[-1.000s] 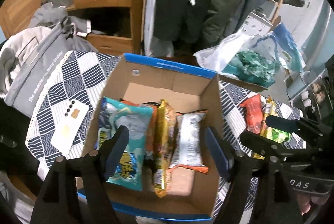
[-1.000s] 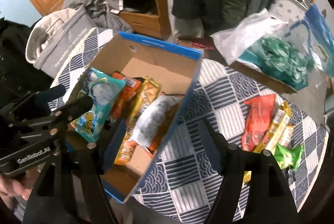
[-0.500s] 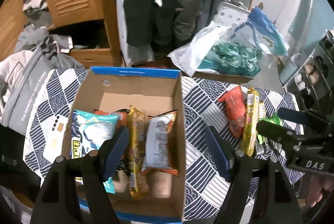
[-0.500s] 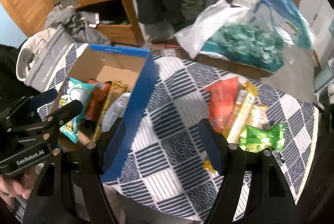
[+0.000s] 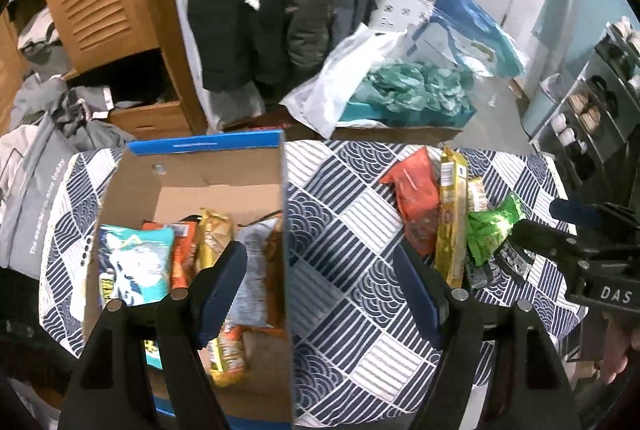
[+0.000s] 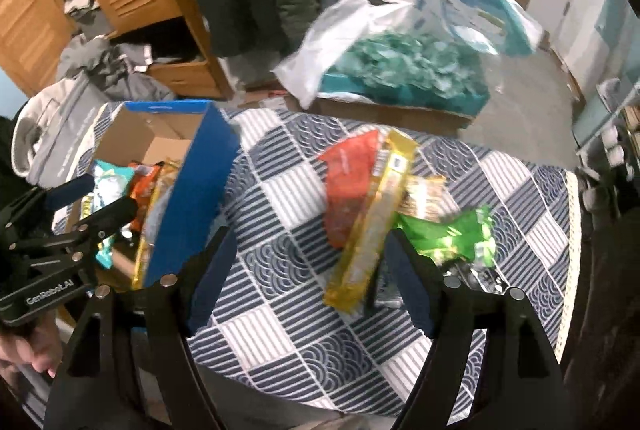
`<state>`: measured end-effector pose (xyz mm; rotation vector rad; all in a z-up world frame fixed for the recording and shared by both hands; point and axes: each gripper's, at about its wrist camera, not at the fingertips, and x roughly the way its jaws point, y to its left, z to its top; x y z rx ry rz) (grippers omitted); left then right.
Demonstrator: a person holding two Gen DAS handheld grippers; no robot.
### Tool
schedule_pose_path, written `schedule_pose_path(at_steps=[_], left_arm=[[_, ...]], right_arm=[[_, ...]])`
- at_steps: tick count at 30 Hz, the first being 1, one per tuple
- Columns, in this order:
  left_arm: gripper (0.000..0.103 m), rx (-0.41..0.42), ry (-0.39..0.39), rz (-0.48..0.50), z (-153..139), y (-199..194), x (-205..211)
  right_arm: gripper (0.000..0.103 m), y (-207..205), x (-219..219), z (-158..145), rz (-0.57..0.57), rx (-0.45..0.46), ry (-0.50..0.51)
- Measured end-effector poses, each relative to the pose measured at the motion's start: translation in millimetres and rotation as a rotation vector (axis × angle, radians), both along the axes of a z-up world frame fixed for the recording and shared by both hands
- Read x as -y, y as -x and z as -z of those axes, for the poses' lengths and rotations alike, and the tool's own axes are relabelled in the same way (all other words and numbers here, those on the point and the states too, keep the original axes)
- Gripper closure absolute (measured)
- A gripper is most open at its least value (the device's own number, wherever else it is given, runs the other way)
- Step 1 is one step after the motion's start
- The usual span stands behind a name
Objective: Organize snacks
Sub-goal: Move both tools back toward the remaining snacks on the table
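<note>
Yellow packet (image 6: 370,226): light, crinkly, slippery; pinch mid-length, near table's right edge.
Right gripper (image 6: 310,278): jaws apart, just opening, empty.
Left gripper (image 5: 322,290): apart, empty.

The left gripper (image 5: 320,284) is showing black plastic arms ending in dark blue pads (image 5: 224,284), with round silver screws (image 5: 179,294) sitting at the joints; seen from the other camera, its body is carrying white "GenRobot.AI" lettering; the right gripper (image 6: 310,280) is looking the same, black with blue pads (image 6: 406,290) and silver screws (image 6: 453,283); its side is bearing white letters "DAS".
</note>
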<state>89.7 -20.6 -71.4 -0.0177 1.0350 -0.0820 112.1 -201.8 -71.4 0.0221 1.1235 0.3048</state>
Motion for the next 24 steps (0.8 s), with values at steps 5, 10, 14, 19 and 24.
schedule_pose_path(at_steps=[5, 10, 14, 19, 24], left_arm=[[0.026, -0.026, -0.006, 0.018, 11.3, -9.2, 19.6], [0.026, -0.044, 0.007, 0.030, 21.2, -21.2, 41.3], [0.026, -0.040, -0.004, 0.057, 27.0, -30.6, 58.8], [0.026, -0.052, -0.009, 0.079, 35.4, -44.1, 74.9], [0.026, -0.056, -0.035, 0.106, 48.4, -57.1, 91.4]], right_arm=[[0.026, -6.7, 30.6, 17.1, 0.081, -0.050, -0.010], [0.026, -14.8, 66.0, 40.3, 0.191, -0.139, -0.058], [0.026, -21.4, 91.5, 58.2, 0.280, -0.195, -0.096], [0.026, -27.6, 118.2, 81.1, 0.381, -0.257, -0.143], [0.026, -35.1, 132.0, 104.2, 0.462, -0.313, -0.174]])
